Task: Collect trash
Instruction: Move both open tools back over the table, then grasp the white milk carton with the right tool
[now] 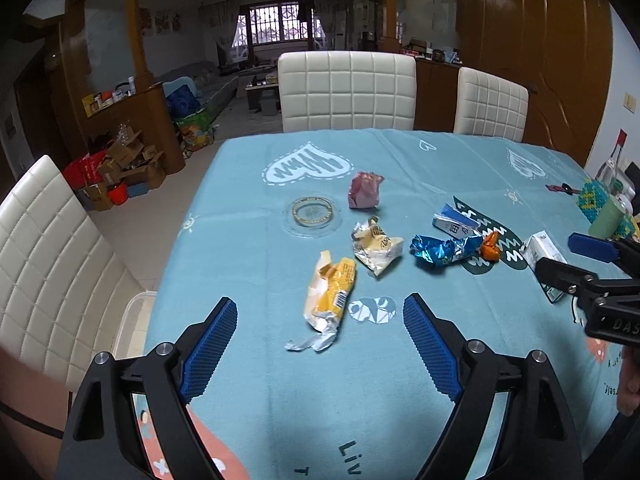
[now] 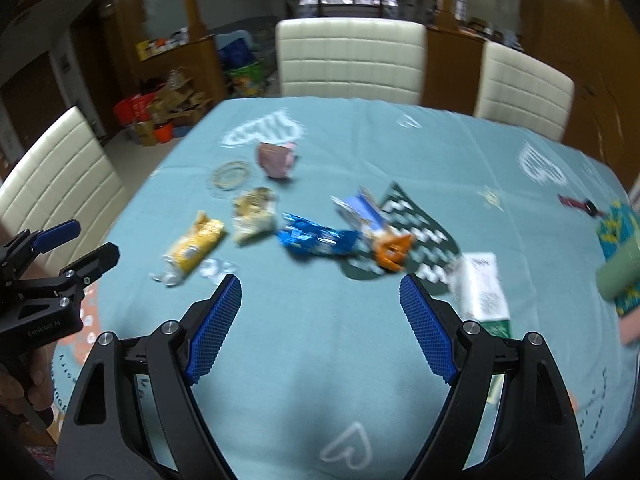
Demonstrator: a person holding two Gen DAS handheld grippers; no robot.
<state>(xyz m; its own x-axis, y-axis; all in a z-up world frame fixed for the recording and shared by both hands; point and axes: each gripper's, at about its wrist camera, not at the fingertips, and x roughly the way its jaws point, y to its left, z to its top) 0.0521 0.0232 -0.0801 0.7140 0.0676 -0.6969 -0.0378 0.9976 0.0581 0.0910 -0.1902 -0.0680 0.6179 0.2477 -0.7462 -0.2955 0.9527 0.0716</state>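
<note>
A table (image 1: pixel 248 360) under a soft blue-green cloth printed with pale hearts fills both views. Three white chairs with quilted, leather-like padding stand at it: one at the far edge (image 1: pixel 347 90), one at the far right corner (image 1: pixel 491 105) and one on the left (image 1: pixel 44 256), cut off by the frame.

The left gripper (image 1: pixel 320 322) hangs over the near part of the cloth, its black arms and ribbed blue pads spread wide with nothing between them. The right gripper (image 2: pixel 320 298) is likewise wide apart and empty; in the left view only its tip pokes in from the right edge.

The trash lies scattered across the middle of the table. A white box-shaped carton (image 1: pixel 545 260) lies at the right, partly covered by the right gripper in the left view. Nearest the left gripper is a long crumpled yellow wrapper (image 1: pixel 330 294) with a silvery torn end. Beyond it are a crinkled cream foil wrapper (image 1: pixel 376 249), a shiny blue foil wrapper (image 1: pixel 444 250), a flattened blue-and-white carton (image 1: pixel 456 220), a pink crumpled wrapper (image 1: pixel 364 190) and a small orange wrapper (image 1: pixel 491 247). A flat clear round lid (image 1: pixel 312 216) lies left of the pink one.

The right wrist view is motion-blurred, so print there is unreadable. Things at the table's right edge are cut off.
</note>
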